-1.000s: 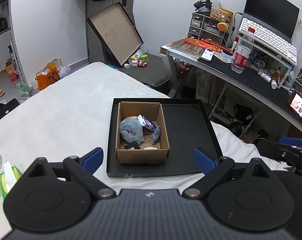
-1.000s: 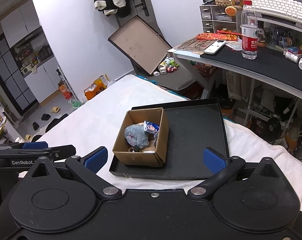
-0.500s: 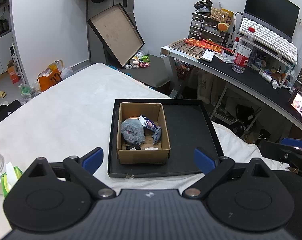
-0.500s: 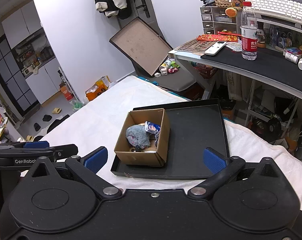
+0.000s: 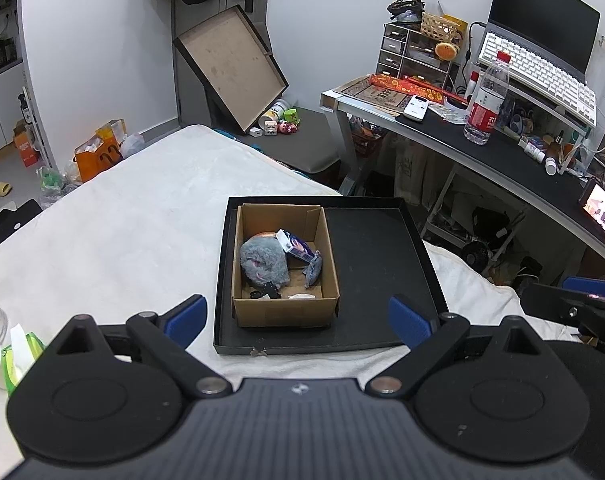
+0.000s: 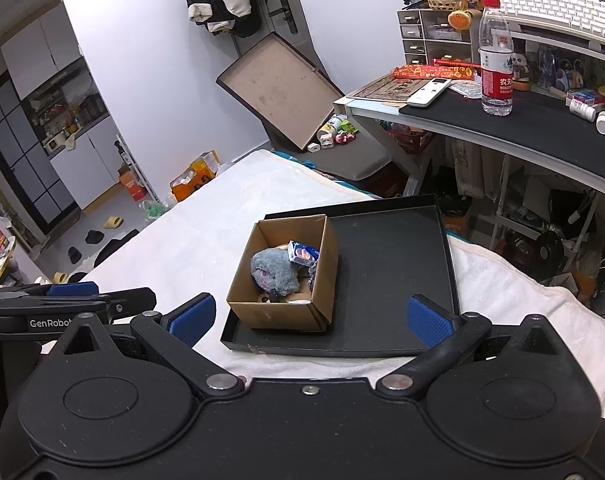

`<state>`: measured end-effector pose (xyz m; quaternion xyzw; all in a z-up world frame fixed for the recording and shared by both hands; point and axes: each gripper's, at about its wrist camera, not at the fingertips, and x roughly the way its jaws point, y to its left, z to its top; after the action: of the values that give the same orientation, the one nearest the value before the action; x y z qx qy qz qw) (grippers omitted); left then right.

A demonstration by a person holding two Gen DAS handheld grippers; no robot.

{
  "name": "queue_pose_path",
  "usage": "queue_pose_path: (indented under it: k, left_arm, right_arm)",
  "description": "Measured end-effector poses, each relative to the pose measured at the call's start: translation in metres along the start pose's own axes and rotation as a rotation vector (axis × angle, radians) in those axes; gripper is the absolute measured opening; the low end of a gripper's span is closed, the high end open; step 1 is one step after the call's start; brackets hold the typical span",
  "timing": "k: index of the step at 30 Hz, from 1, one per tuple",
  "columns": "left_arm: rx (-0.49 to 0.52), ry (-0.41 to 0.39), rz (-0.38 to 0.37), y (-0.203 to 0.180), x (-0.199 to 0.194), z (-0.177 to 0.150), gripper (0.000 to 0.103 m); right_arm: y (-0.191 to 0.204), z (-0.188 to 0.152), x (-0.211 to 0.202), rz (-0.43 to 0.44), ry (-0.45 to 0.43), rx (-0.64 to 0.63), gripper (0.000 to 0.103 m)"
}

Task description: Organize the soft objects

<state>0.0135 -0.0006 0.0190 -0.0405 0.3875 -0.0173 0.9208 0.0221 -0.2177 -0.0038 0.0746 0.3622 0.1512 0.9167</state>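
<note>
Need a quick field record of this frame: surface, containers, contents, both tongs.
surface: white blanket over a bed
tray: black tray lying flat on the blanket
box: cardboard box, open-topped, in the left half of the tray
box contents: grey plush toy; small blue-and-white packet leaning beside it; other small items, unclear
tray right half: bare
left tongs: open, holding nothing, short of the tray's near edge
right tongs: open, holding nothing, also short of the tray
</note>
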Motion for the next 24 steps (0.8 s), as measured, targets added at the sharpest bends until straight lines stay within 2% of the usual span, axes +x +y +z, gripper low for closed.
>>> queue_pose_path:
  k: [24]
  left_arm:
    - [0.003,-0.004,0.005,0.0003,-0.0021,-0.0017,0.097]
  right_arm:
    - [-0.0011,0.0002,-0.0023,0.002,-0.001,0.005,0.103]
